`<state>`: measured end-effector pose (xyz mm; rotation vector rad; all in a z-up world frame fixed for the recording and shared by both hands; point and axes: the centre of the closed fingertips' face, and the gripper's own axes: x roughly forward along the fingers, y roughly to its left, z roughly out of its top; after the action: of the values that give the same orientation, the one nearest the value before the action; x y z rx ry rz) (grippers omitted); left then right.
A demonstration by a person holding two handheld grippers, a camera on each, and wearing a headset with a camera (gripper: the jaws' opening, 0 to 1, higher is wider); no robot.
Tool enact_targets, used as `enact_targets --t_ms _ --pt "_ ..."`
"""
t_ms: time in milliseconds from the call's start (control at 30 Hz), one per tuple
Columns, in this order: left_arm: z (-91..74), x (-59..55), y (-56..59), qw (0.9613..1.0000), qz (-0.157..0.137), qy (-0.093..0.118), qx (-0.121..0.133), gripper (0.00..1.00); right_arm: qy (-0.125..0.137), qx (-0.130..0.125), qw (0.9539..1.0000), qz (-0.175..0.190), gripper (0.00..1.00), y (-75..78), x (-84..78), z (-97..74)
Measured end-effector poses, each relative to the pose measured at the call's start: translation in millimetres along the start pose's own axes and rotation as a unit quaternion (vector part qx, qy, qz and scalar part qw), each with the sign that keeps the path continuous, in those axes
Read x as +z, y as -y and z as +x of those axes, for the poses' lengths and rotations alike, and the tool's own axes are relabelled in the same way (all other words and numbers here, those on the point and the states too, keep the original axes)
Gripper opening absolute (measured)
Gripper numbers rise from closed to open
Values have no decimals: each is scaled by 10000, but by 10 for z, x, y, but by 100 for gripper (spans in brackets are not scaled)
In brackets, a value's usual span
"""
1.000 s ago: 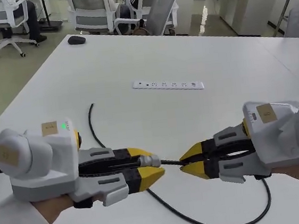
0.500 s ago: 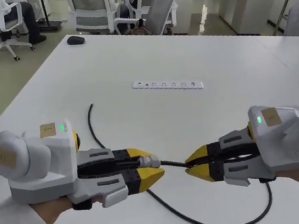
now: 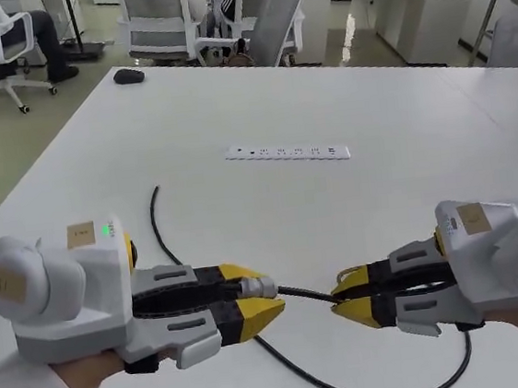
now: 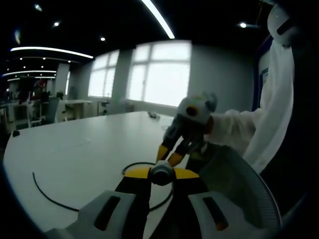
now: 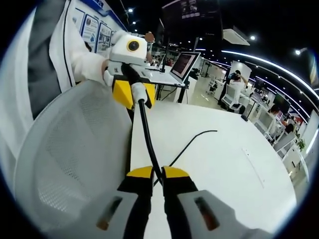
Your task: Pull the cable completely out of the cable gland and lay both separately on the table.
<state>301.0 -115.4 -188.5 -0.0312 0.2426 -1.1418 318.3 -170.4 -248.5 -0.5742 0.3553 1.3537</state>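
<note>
The grey cable gland (image 3: 259,288) sits between the yellow jaws of my left gripper (image 3: 268,295), which is shut on it. A black cable (image 3: 304,292) leaves the gland and runs straight to my right gripper (image 3: 336,296), shut on the cable a short way off. In the left gripper view the gland (image 4: 162,174) is pinched at the jaw tips, with the right gripper (image 4: 169,155) facing it. The right gripper view shows the cable (image 5: 146,133) stretched from my right gripper (image 5: 153,174) up to the gland (image 5: 138,92). The cable's slack (image 3: 161,232) loops over the white table (image 3: 405,169).
A white power strip (image 3: 287,152) lies mid-table and a dark mouse (image 3: 128,75) rests at the far left edge. Office chairs (image 3: 263,13) stand behind the table. A white mesh chair back (image 5: 75,144) is close under the grippers. The near table edge runs just below both grippers.
My right gripper has slid right, away from the left one, and the stretch of bare cable between gland and right jaws has grown. The left gripper has stayed about where it was.
</note>
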Motion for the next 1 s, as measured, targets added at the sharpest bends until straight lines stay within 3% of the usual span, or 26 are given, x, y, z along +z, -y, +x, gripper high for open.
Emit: enact_targets --t_ms 400,533,633,767,867,1000 --pt "-14 22 -30 9999 -122 72 34 17 -110 -118 9995 277 5 41 -151 -47" --pt "-36 30 -78 9995 -276 131 73 17 -182 -249 9986 423 5 91 -228 -60" --pt "-68 82 -114 9978 -579 304 99 17 -211 -338 9972 628 5 123 -272 -50" --pt "-253 186 -56 9976 -543 415 69 17 -395 -408 9950 820 5 160 -340 23" --pt "-418 184 -54 9985 -427 303 175 17 -612 -475 9918 1016 5 182 -371 151" --pt "-617 115 -81 9988 -281 101 394 17 -657 -442 9896 1205 5 252 -355 372"
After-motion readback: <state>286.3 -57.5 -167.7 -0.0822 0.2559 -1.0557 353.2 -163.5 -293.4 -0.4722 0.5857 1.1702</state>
